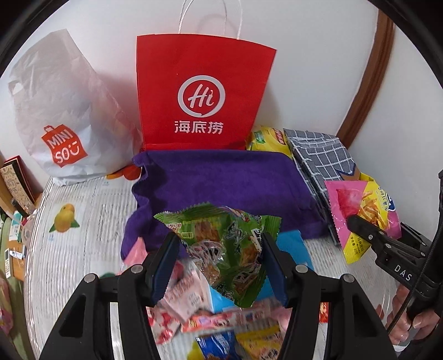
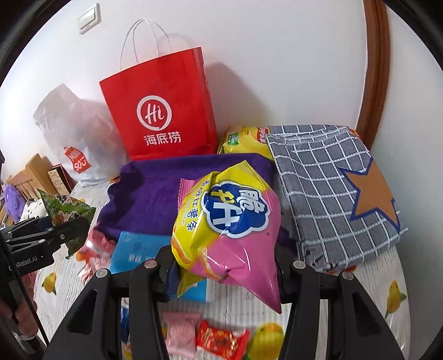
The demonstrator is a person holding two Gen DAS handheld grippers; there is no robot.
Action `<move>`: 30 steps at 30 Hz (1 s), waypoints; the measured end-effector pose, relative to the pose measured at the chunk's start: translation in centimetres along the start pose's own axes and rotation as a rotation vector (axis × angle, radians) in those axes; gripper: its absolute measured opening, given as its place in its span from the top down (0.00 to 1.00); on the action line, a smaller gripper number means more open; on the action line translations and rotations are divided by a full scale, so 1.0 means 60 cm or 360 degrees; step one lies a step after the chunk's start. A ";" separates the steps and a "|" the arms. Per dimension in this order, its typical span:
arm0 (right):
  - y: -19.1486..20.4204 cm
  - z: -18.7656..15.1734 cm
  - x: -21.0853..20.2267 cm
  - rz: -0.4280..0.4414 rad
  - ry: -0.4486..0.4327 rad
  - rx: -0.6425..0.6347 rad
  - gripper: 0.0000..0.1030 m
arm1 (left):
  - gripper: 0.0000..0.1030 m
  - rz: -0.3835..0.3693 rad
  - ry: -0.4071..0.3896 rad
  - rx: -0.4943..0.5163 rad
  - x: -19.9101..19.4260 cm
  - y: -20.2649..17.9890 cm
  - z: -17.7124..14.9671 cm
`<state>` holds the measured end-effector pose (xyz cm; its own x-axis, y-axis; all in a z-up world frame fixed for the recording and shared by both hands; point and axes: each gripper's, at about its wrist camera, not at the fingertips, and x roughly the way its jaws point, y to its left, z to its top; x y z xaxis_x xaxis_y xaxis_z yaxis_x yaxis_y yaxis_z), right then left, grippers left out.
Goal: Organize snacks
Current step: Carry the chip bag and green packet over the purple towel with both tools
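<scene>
We hold a green snack pack (image 1: 221,243) in our left gripper (image 1: 221,265), its jaws squeezing it. Our right gripper (image 2: 224,265) grips a pink and yellow chip bag (image 2: 224,229). Both hang over the purple cloth (image 1: 221,180). We cannot see inside the red paper bag (image 1: 202,94). Only the right view shows a wall switch (image 2: 89,18).

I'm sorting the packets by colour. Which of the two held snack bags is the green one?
The green packet in the left gripper. The right gripper holds a pink and yellow bag instead.
</scene>
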<state>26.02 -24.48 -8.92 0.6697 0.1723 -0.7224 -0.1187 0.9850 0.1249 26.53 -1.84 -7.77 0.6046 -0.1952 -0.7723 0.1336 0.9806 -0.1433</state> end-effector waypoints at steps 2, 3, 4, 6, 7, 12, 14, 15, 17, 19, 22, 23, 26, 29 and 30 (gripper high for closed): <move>0.001 0.013 0.018 0.0001 0.0003 0.0000 0.51 | 0.44 0.0005 0.0008 -0.0005 0.013 0.007 0.011; 0.001 0.018 0.026 0.0002 0.0002 0.0000 0.51 | 0.44 0.0007 0.0014 -0.0006 0.021 0.010 0.017; 0.001 0.023 0.034 0.0001 0.0003 -0.0002 0.51 | 0.44 0.0009 0.0018 -0.0005 0.028 0.013 0.023; 0.001 0.033 0.053 -0.0006 0.0008 -0.0005 0.51 | 0.44 0.0016 0.0024 -0.0005 0.040 0.018 0.032; 0.002 0.038 0.062 -0.0008 0.0012 -0.0007 0.51 | 0.44 0.0023 0.0028 -0.0004 0.048 0.021 0.038; -0.001 0.060 0.106 -0.0015 0.0035 -0.0010 0.50 | 0.44 0.0037 0.0048 -0.0016 0.083 0.034 0.063; -0.003 0.066 0.121 -0.0020 0.0038 -0.0009 0.51 | 0.44 0.0045 0.0055 -0.0017 0.098 0.038 0.072; -0.004 0.069 0.127 -0.0021 0.0041 -0.0009 0.51 | 0.44 0.0044 0.0062 -0.0018 0.106 0.041 0.076; -0.007 0.075 0.144 -0.0026 0.0050 -0.0010 0.51 | 0.44 0.0045 0.0071 -0.0022 0.121 0.046 0.082; -0.010 0.079 0.161 -0.0030 0.0067 -0.0008 0.50 | 0.44 0.0044 0.0081 -0.0027 0.136 0.052 0.086; -0.012 0.083 0.188 -0.0041 0.0099 -0.0012 0.51 | 0.44 0.0037 0.0104 -0.0049 0.162 0.064 0.091; -0.013 0.084 0.198 -0.0044 0.0110 -0.0014 0.51 | 0.44 0.0036 0.0111 -0.0052 0.170 0.065 0.093; -0.017 0.087 0.222 -0.0051 0.0141 -0.0008 0.51 | 0.44 0.0033 0.0135 -0.0064 0.194 0.072 0.098; -0.020 0.090 0.243 -0.0049 0.0167 0.0000 0.50 | 0.44 0.0038 0.0151 -0.0085 0.214 0.075 0.101; -0.020 0.090 0.248 -0.0048 0.0170 0.0006 0.50 | 0.44 0.0040 0.0160 -0.0087 0.222 0.076 0.102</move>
<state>40.04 -23.08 -16.14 0.5911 0.1416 -0.7940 -0.0970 0.9898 0.1043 40.01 -0.06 -14.91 0.5252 -0.1703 -0.8338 0.0743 0.9852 -0.1544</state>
